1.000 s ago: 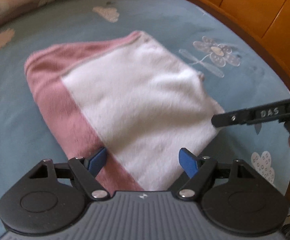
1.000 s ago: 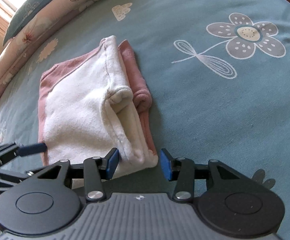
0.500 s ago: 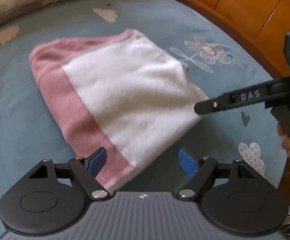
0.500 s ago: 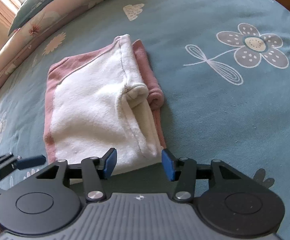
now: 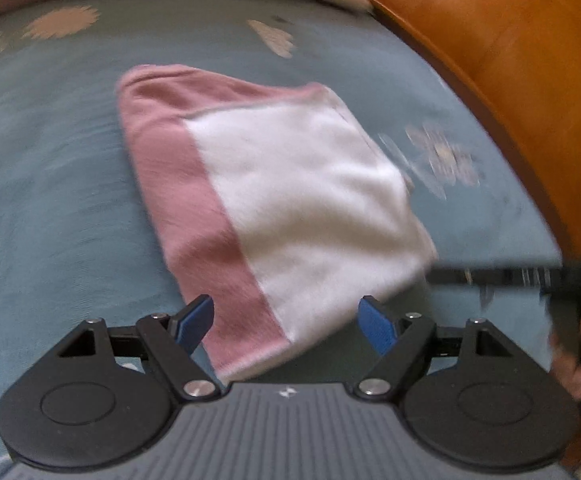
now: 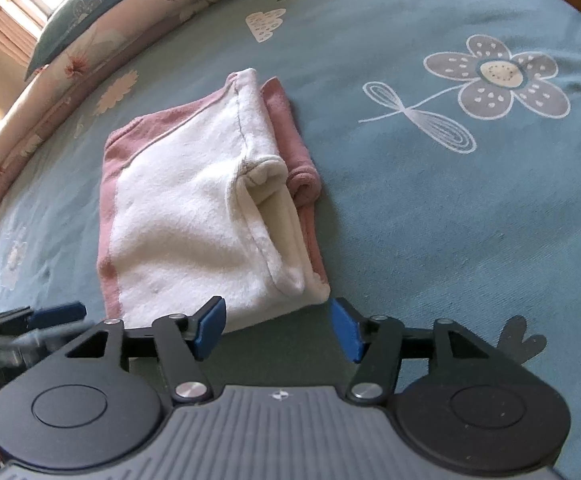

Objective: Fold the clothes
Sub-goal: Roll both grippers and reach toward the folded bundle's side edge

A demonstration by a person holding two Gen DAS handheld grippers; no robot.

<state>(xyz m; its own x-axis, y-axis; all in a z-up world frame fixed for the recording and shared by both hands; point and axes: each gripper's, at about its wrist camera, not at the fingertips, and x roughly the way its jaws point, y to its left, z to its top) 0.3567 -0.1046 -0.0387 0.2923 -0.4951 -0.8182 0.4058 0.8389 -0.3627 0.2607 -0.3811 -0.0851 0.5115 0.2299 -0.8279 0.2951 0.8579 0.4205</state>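
On blue bedspread (image 6: 430,220): folded pink-white garment (image 6: 194,216); left gripper (image 5: 286,322) agape, right gripper (image 6: 276,326) opening, both empty.

Both wrist cams close, angled down; share folded garment (image 5: 290,208) on bed (image 6: 450,220)

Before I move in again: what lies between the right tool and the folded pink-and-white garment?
Nothing but bare blue bedsheet. In the right wrist view the right tool, jaws opening and empty, sits just short of the garment, whose near edge lies beyond the pads.
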